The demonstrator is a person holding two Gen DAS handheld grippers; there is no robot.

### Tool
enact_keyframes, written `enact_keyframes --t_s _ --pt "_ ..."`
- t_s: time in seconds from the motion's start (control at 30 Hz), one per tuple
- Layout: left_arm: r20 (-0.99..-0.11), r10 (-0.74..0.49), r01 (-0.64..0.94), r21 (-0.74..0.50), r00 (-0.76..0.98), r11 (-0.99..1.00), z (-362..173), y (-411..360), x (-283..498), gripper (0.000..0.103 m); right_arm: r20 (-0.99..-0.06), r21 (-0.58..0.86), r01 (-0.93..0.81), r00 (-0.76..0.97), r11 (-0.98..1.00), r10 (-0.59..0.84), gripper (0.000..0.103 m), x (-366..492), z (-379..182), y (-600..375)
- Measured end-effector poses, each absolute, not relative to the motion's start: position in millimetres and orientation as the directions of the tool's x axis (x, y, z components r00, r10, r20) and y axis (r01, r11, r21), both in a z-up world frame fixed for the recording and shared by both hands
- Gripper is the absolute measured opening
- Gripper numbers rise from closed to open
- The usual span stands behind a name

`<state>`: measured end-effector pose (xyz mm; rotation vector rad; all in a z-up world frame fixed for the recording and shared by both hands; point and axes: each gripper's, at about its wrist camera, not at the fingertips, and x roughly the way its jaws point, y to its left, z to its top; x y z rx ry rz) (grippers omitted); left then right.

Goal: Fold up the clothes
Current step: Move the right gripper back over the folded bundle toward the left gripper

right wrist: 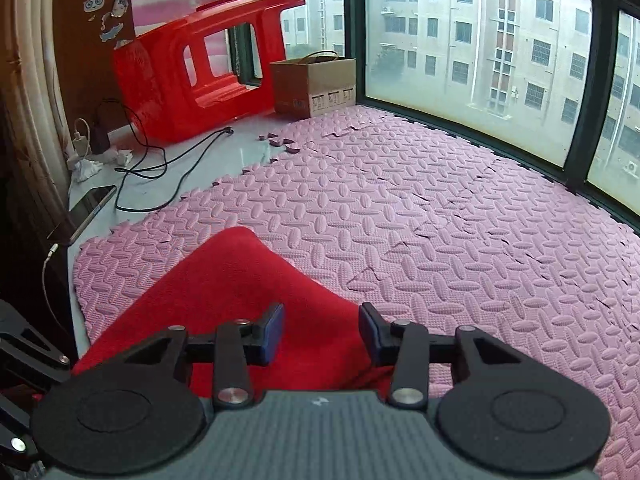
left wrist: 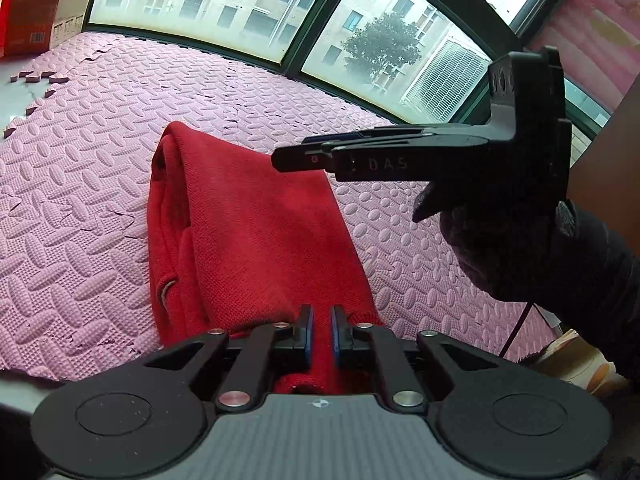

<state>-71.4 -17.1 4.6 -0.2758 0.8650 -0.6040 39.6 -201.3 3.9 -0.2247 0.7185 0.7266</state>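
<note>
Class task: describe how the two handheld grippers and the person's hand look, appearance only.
Both the left gripper and right gripper are black, with blue pads, silver rivets, round discs and grey ribbed bodies. The right one bears "DAS" lettering. The right hand wears a dark glove and dark sleeve.

Garment (left wrist: 248, 240): solid red knit with a fine woven texture; foam mat (left wrist: 80, 184) under it pale pink, embossed all over with ribbed ovals in a criss-cross tread pattern, loose pieces at its edge darker mauve. Left gripper (left wrist: 321, 330) and right gripper (right wrist: 321, 330): black linkages with silver rivets, blue finger pads (right wrist: 272, 332), grey carbon-weave body; gloved hand (left wrist: 520, 248) black. Stool (right wrist: 192, 68) glossy red, cardboard box (right wrist: 316, 84) brown with a white printed panel, cables (right wrist: 160, 160) black on a pale grey-white surface.
</note>
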Motion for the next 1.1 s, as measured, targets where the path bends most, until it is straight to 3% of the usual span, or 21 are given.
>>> enact_keyframes --t_s 0.1,0.3,0.63,0.77,1.1 --pt "-0.627 -0.599 0.381 -0.462 0.498 0.801 4 -17 -72 0.010 -0.676 0.081 -0.740 0.452 0.668 0.582 0.042 45 7 -177" --pt "-0.625 -0.590 0.365 -0.464 0.511 0.808 1 -16 -74 0.010 -0.763 0.039 -0.796 0.367 0.605 0.532 0.038 60 -33 -127" --pt "-0.616 -0.607 0.356 -0.492 0.502 0.794 0 -12 -70 0.010 -0.725 0.196 -0.763 0.310 0.616 0.615 0.038 64 -11 -151" --pt "-0.616 -0.602 0.352 -0.489 0.508 0.798 0 -13 -71 0.010 -0.759 0.120 -0.825 0.282 0.552 0.587 0.038 50 -27 -132" --pt "-0.608 -0.611 0.349 -0.503 0.507 0.791 0 -9 -71 0.010 -0.750 0.164 -0.797 0.282 0.581 0.599 0.037 47 -2 -173"
